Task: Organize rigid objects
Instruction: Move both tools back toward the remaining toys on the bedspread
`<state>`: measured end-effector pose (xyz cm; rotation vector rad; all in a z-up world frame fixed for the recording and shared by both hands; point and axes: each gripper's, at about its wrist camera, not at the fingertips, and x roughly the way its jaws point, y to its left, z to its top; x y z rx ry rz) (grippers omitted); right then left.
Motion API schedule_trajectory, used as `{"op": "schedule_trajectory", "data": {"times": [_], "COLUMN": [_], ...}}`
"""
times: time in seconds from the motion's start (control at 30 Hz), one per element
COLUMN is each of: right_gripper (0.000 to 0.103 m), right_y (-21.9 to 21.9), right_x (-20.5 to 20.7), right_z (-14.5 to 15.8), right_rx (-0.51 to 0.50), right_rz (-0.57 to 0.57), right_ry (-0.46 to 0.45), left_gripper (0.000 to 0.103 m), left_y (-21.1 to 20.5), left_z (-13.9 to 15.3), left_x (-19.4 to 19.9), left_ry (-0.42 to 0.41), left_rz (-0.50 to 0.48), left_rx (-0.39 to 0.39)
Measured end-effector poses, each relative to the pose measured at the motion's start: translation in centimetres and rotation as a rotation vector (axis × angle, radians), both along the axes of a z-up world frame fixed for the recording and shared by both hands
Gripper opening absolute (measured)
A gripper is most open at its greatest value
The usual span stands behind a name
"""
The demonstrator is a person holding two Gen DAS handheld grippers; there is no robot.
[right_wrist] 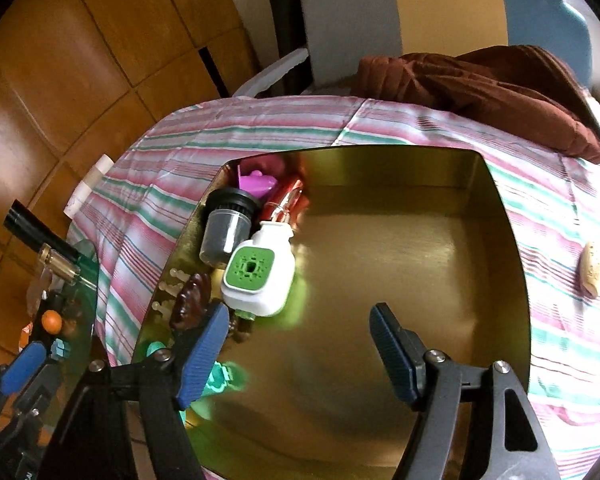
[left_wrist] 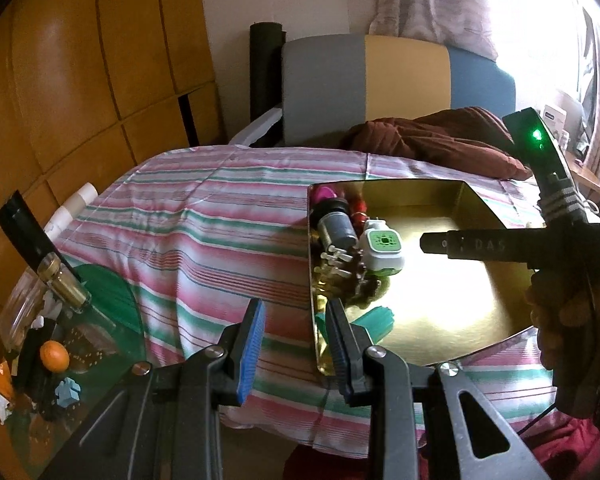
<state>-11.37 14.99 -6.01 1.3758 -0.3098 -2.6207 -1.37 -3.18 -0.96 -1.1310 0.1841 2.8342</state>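
A shiny gold tray (right_wrist: 500, 208) lies on a striped cloth. Along its left wall sit a white plug-in device with a green face (right_wrist: 258, 276), a grey and black cylinder (right_wrist: 228, 232), a red item (right_wrist: 286, 200), a magenta piece (right_wrist: 256, 182), a brown piece (right_wrist: 190, 300), cream pegs (right_wrist: 172, 284) and a teal piece (right_wrist: 220, 376). My right gripper (right_wrist: 300, 352) hangs open above the tray's bare floor, with nothing between its fingers. My left gripper (left_wrist: 296, 344) stands narrowly open and empty over the cloth by the tray's (left_wrist: 480, 208) near left corner. The white device (left_wrist: 382, 250) lies beyond it.
The striped cloth (left_wrist: 204, 240) covers the table. A brown bundle of fabric (right_wrist: 500, 92) lies at its far edge, with a grey, yellow and blue chair (right_wrist: 348, 12) behind. At left a glass side table (left_wrist: 112, 292) holds a brass-capped bottle (left_wrist: 60, 280), an orange ball (left_wrist: 54, 356) and clutter.
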Motion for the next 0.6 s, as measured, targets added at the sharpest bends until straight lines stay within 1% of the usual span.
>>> {"op": "schedule_trajectory", "data": {"times": [0.13,0.23,0.27,0.37,0.5,0.6], "right_gripper": [0.074,0.074,0.074,0.079,0.080,0.083], "right_y": [0.4,0.6,0.6,0.6,0.8,1.4], "right_x": [0.7,1.1,1.4,2.0,3.0,3.5], "right_z": [0.1,0.3,0.4,0.8,1.4,1.7], "right_rx": [0.019,0.045,0.062,0.110,0.191,0.224], "right_rz": [-0.013,-0.019,-0.022,-0.021,-0.010,-0.012], "right_ry": [0.014,0.028,0.037,0.066,0.102,0.120], "left_gripper": [0.031,0.031,0.031,0.031,0.031,0.031], "left_y": [0.5,0.8,0.9,1.3,1.8,2.2], "left_z": [0.1,0.1,0.0,0.0,0.0,-0.1], "left_x": [0.3,0.3,0.3,0.3,0.3,0.4], "left_ry": [0.002,-0.015,-0.020,-0.024,-0.025,-0.026], "left_rz": [-0.015,-0.027,-0.028,-0.037,-0.047,-0.057], "left_rx": [0.000,0.025,0.030,0.031,0.025,0.015]}}
